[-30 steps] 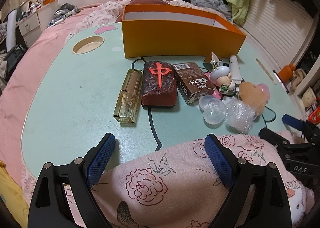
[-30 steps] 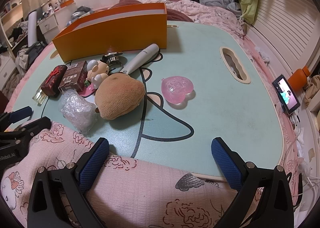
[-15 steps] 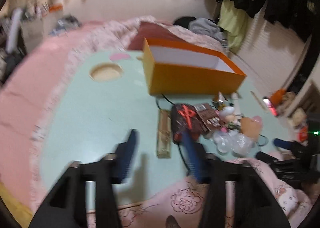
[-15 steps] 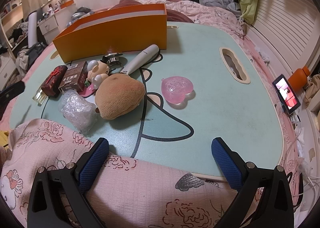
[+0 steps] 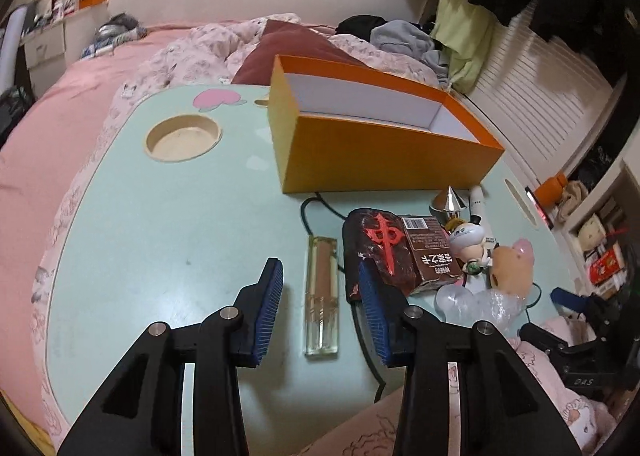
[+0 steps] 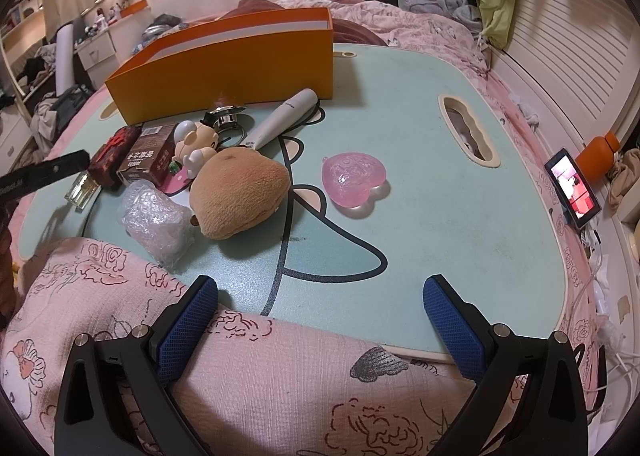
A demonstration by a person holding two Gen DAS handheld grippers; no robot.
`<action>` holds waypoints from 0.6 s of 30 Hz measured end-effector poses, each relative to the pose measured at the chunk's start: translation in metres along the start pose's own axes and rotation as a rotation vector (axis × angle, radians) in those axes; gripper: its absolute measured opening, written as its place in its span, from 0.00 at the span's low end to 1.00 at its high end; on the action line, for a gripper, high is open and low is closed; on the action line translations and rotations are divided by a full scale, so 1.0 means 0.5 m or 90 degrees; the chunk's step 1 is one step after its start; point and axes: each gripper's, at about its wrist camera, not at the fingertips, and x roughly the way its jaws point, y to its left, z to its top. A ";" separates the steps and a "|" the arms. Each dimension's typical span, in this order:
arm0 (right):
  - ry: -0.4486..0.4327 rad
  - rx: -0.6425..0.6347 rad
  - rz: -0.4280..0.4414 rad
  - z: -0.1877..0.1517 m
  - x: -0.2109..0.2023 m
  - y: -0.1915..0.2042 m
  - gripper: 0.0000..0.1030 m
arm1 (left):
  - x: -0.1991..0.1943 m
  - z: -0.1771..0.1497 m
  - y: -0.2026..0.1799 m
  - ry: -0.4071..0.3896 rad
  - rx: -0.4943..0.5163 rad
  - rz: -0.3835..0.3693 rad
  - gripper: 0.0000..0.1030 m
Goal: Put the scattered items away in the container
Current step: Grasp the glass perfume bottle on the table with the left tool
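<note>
An open orange box [image 5: 384, 159] stands at the back of the mint table [image 5: 160, 240]. In front of it lie a clear bottle [image 5: 322, 288], a red mahjong block [image 5: 380, 244], a brown carton [image 5: 430, 252], a figurine [image 5: 468, 240] and a silver cone [image 5: 450, 199]. The right wrist view adds a brown plush [image 6: 240, 191], bubble wrap [image 6: 156, 219], a pink heart [image 6: 354, 179] and a white tube [image 6: 282, 117]. My left gripper [image 5: 319, 276] hovers over the bottle, jaws half narrowed either side of it, pads clear of it. My right gripper [image 6: 320, 292] stands wide open over the blanket.
A pink flowered blanket [image 6: 280, 368] covers the table's near edge. The table has a round cup recess [image 5: 183, 135] at the left and a handle slot [image 6: 468, 129] at the right. A lit phone [image 6: 572, 187] and an orange flask [image 6: 600, 153] sit beyond the right edge.
My left gripper has moved from the blanket out over the table, and its jaws have narrowed from wide open, with the clear bottle now between them. The right gripper has stayed still.
</note>
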 end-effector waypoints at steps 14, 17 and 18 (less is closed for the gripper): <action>0.000 0.000 0.000 0.000 -0.001 0.000 1.00 | 0.021 -0.010 0.016 0.024 -0.016 0.002 0.31; 0.000 0.000 0.000 0.000 0.000 0.001 1.00 | 0.029 -0.005 0.015 0.021 -0.016 0.011 0.28; 0.000 0.001 0.001 0.001 -0.001 0.001 1.00 | 0.029 -0.007 0.015 0.019 -0.014 0.017 0.18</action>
